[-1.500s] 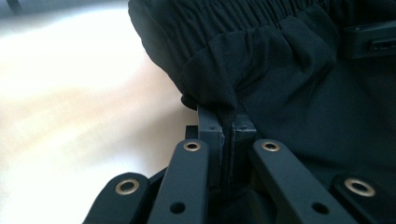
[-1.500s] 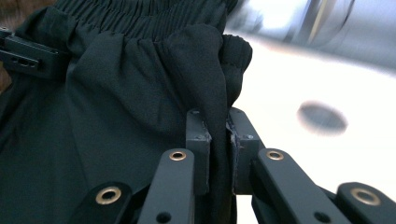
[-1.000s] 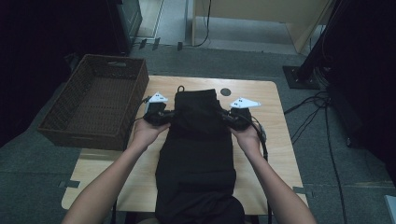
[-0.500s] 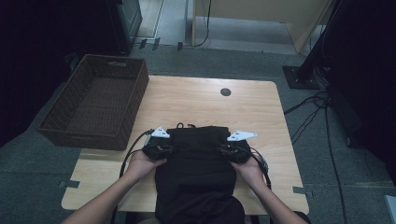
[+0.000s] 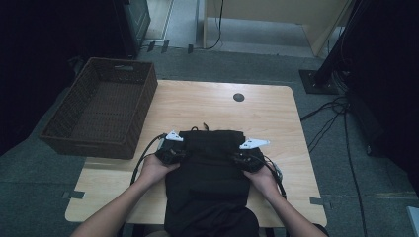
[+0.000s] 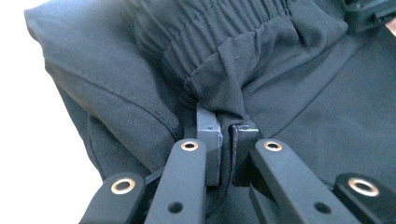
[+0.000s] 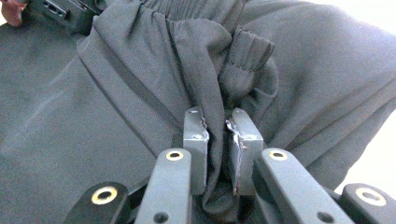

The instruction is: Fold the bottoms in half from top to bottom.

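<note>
Your left gripper (image 5: 171,151) has its jaws pinched tight on a bunch of the black garment (image 5: 210,173) at its gathered elastic edge; in the left gripper view the cloth (image 6: 224,88) rises out from between the two pads. Your right gripper (image 5: 248,159) is clamped the same way on the opposite side, a fold of the fabric (image 7: 219,98) squeezed between its pads. The garment lies flat on the worktop (image 5: 197,106) between your two hands, its near end hanging over the edge closest to you. The wicker basket (image 5: 101,106) sits at the worktop's left, apart from the garment.
</note>
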